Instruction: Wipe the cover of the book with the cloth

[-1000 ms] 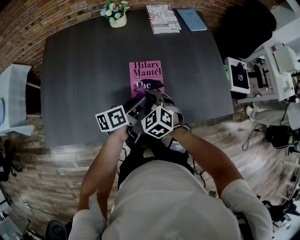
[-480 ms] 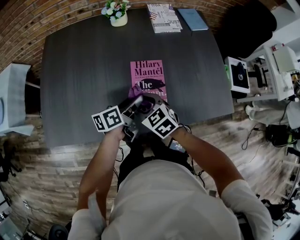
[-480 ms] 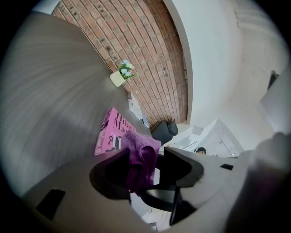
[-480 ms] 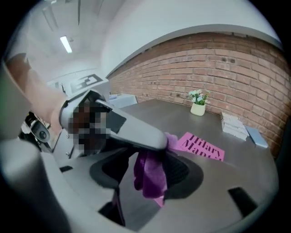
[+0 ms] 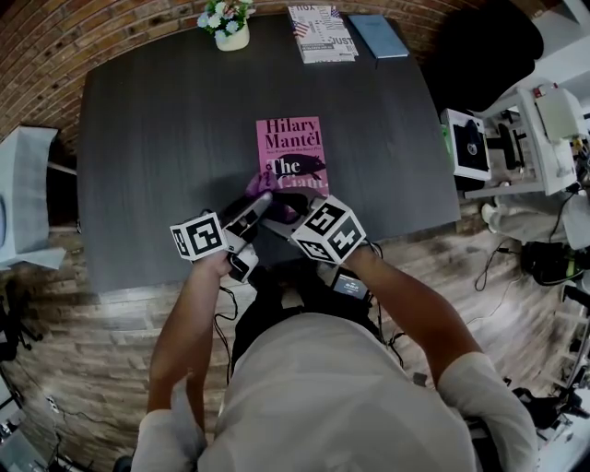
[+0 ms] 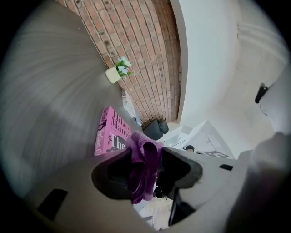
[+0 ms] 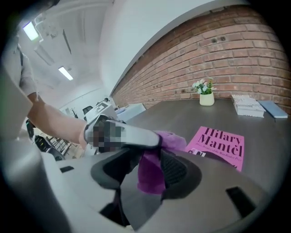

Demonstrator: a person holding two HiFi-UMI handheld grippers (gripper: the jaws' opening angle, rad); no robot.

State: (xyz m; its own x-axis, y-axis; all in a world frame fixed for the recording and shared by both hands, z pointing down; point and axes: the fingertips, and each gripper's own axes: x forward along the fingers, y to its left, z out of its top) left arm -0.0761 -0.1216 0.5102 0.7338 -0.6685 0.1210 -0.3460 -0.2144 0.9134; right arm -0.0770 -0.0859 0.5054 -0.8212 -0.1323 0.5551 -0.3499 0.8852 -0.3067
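The pink book (image 5: 291,152) lies flat in the middle of the dark table (image 5: 147,166). Both grippers meet over its near end. A bunched purple cloth (image 5: 258,182) sits at the book's near left corner. In the left gripper view the cloth (image 6: 142,175) fills the gap of my left gripper (image 6: 146,159), whose jaws are closing and press it from both sides. My right gripper (image 7: 150,168) has the cloth (image 7: 152,177) hanging between its jaws, which are closing; a gap shows on one side. The left gripper's finger (image 7: 132,135) crosses just above.
A small flower pot (image 5: 230,28), a stack of books (image 5: 321,35) and a blue book (image 5: 378,37) stand along the table's far edge. A white chair (image 5: 23,198) is at the left, a cart with equipment (image 5: 470,147) at the right.
The two marker cubes have drawn apart, left one leftward and nearer, right one rightward. More of the book's title shows, and the purple cloth is now visible at its near corner.
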